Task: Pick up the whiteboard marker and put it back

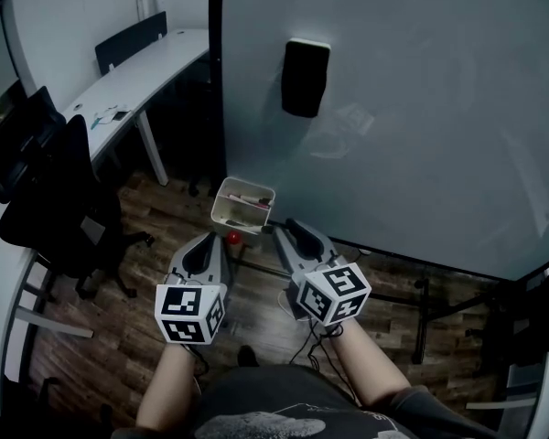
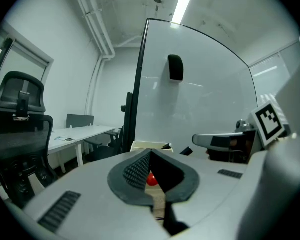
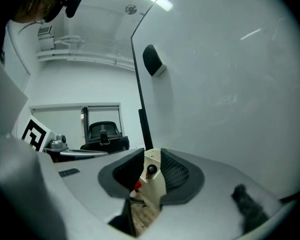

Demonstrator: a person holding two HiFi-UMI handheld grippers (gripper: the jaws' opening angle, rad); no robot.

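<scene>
Beyond the right gripper [image 3: 152, 152], jaws parted and empty, the marker [image 3: 150, 171] seemingly lies in a tray [image 1: 242, 185].

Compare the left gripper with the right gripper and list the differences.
The grey left gripper has fingers meeting at the tips; the grey right gripper has fingers standing apart. The left gripper frames a small red round object; the right gripper frames the cream plastic tray. Both hold nothing and carry a black-and-white marker cube.

Head cam: high, looks steeply down, tray [image 1: 242, 204] at 12 o'clock. Gripper cams: low, near-level, close behind own jaws, facing board [image 2: 200, 94]. All share tray, eraser [image 3: 151, 60].
</scene>
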